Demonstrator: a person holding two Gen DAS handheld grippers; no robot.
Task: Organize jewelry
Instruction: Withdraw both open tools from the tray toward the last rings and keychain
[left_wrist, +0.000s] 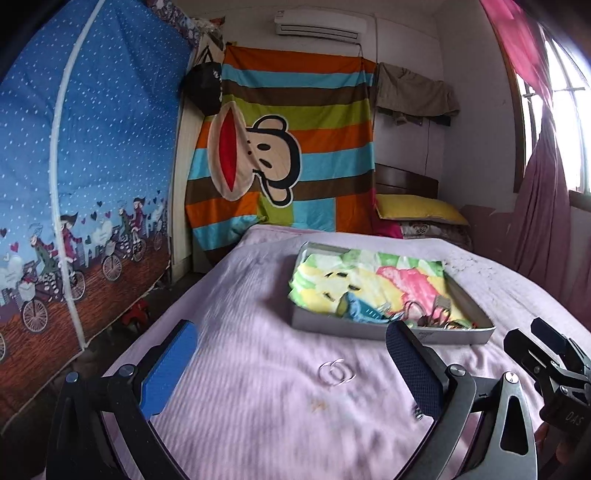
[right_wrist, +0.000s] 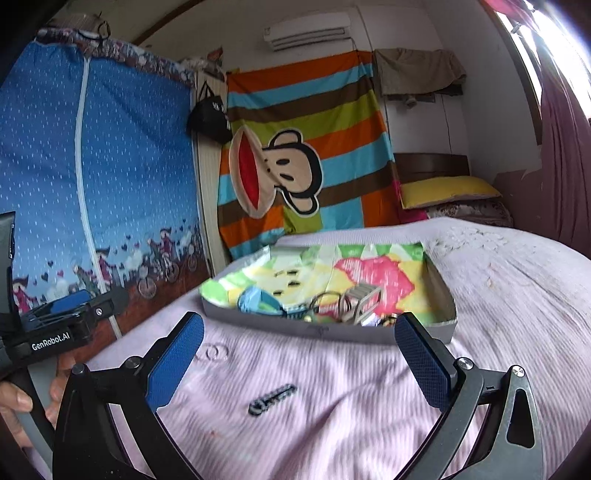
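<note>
Two linked rings (left_wrist: 337, 372) are seen on the lilac bed (left_wrist: 258, 424) between the spread fingers (left_wrist: 170, 365) of the left gripper (left_wrist: 291, 369); a grey tray (left_wrist: 388, 328) is placed beyond.

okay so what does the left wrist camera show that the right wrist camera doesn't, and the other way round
Only the left wrist view shows the bright window at its right edge and the right gripper from the side.

Only the right wrist view shows the dark hair clip lying whole on the bedspread, and a hand on the left gripper's handle.

Both show the pair of silver rings on the pink bedspread, the grey tray lined with a colourful cloth and holding more jewelry, and each camera's own open fingers.
</note>
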